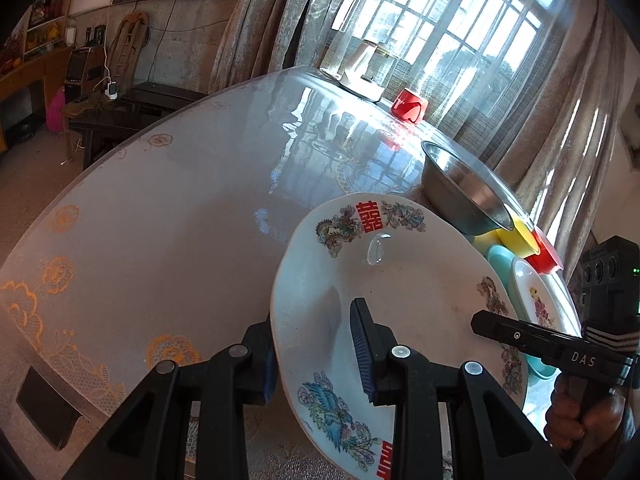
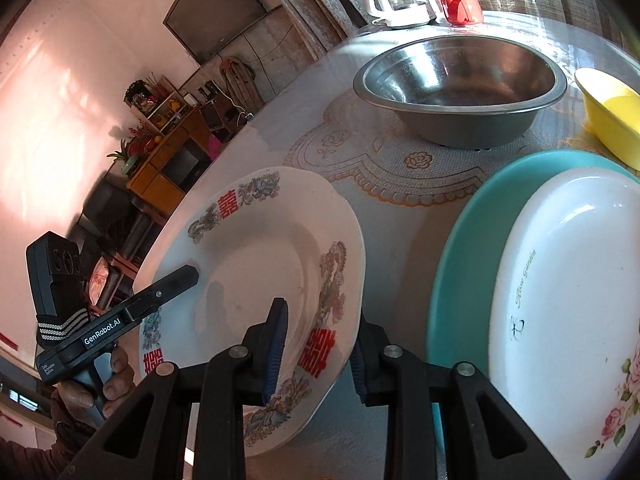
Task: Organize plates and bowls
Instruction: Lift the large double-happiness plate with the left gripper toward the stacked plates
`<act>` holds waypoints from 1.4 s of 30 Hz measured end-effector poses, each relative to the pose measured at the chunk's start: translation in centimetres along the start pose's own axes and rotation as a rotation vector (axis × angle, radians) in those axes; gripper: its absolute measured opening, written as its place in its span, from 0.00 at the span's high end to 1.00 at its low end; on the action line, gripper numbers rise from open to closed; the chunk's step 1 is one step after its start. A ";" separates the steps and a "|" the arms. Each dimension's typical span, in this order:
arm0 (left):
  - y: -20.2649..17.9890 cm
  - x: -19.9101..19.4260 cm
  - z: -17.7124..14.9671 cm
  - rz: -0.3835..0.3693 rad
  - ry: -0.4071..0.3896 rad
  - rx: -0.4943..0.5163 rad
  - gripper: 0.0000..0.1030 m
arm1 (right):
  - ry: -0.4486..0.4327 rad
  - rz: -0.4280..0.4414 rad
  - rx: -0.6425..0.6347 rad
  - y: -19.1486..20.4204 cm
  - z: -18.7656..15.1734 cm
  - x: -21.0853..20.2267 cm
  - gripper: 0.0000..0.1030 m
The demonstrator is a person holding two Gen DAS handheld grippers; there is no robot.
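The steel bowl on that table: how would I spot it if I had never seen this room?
Start at the round table with the lace-patterned cover, by the curtained window. Toward its far side, before the red cup, sits the steel bowl. It is the only bare metal dish; its neighbours are a yellow bowl and painted plates.

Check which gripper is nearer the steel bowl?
Right. The right gripper grips the plate on the edge nearest the steel bowl; the left gripper grips the opposite edge, farther away.
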State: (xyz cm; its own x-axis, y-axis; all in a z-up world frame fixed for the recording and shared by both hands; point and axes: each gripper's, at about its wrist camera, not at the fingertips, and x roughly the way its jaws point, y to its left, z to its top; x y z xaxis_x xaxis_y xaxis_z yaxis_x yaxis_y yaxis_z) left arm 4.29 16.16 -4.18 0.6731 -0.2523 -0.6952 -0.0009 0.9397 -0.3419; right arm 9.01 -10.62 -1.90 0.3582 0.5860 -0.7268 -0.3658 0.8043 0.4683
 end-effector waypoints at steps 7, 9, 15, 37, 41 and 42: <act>0.1 -0.1 0.0 0.045 0.010 0.006 0.69 | 0.001 -0.007 -0.017 0.2 0.5 0.1 0.72; 0.1 -0.1 0.0 0.046 0.012 0.002 0.70 | 0.003 -0.004 -0.016 0.2 0.5 0.1 0.72; -0.5 -0.1 -0.2 0.077 0.009 0.029 0.70 | 0.005 -0.012 -0.057 0.8 0.6 0.3 0.72; -1.1 -1.2 -0.9 0.128 0.017 0.039 0.70 | -0.022 -0.036 -0.034 0.5 0.4 0.2 0.80; -1.2 -1.5 -1.2 0.128 0.014 0.047 0.70 | -0.016 -0.032 -0.031 0.5 0.3 0.0 0.80; -1.2 -1.6 -1.2 0.127 0.014 0.049 0.70 | -0.016 -0.033 -0.032 0.4 0.2 -0.1 0.80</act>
State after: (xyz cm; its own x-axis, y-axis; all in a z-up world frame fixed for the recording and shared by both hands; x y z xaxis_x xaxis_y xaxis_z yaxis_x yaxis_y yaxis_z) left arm 2.32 15.14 -3.45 0.6595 -0.1335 -0.7398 -0.0493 0.9743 -0.2197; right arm 8.99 -10.31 -1.50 0.3843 0.5607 -0.7334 -0.3805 0.8200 0.4276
